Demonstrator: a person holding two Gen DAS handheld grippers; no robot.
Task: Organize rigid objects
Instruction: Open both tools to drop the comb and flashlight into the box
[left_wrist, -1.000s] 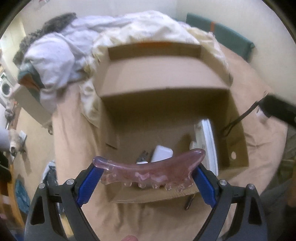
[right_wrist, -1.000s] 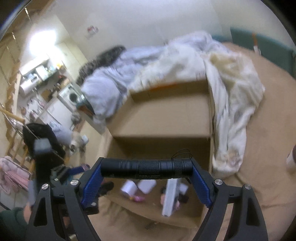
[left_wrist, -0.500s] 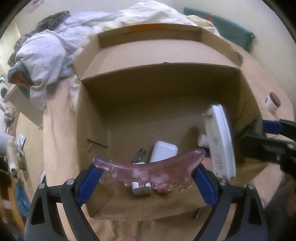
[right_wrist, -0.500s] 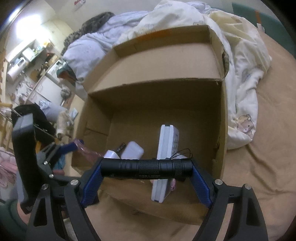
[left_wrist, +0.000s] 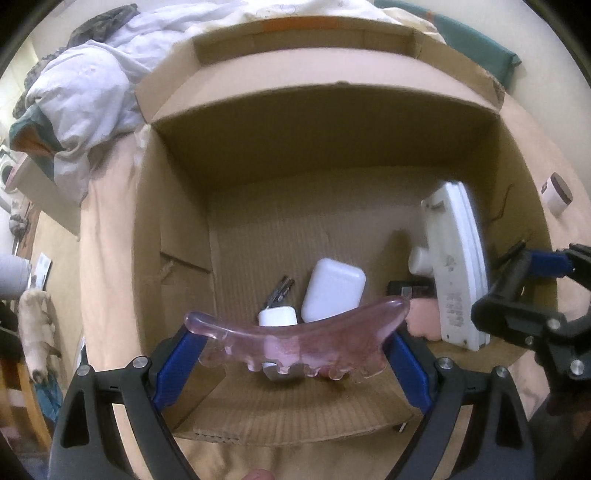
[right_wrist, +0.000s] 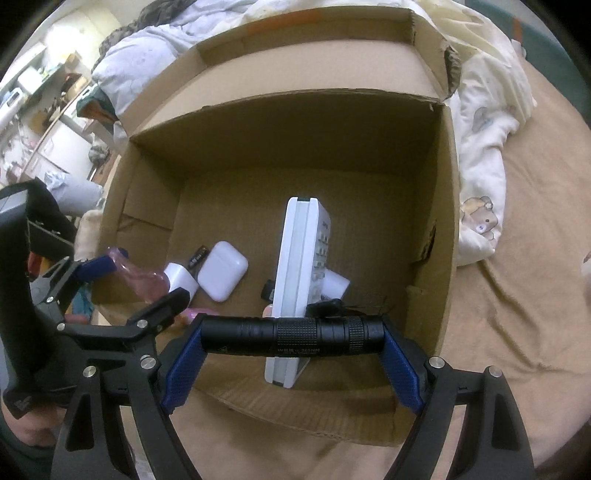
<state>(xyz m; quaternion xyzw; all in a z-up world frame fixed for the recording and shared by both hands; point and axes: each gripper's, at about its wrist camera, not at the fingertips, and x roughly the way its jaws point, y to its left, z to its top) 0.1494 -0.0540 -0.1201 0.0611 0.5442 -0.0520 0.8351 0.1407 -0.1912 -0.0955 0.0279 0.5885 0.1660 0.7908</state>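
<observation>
Cardboard box (left_wrist: 177, 236) sits open on the bed, flaps folded outward, so both grippers can come in from above.

Left gripper (left_wrist: 295, 341): spread wide but pinching a pink comb-shaped scraper (left_wrist: 299, 341) end to end between its blue pads, teeth toward the camera. It hangs over the near-left corner of the box, above a small white charger (left_wrist: 277, 317) and a white earbud case (left_wrist: 332, 290) lying on the box floor. Gripped by its ends, presumably so it drops flat when let go.

Mid-box: a white remote (right_wrist: 299, 280) stands on its long edge, propped by smaller items beside it.

Right gripper (right_wrist: 291, 338): likewise wide, clamped on the ends of a black flashlight (right_wrist: 291, 338), held crosswise over the near-right edge, just in front of the remote. Judgement: both items are about to be released into the box.
</observation>
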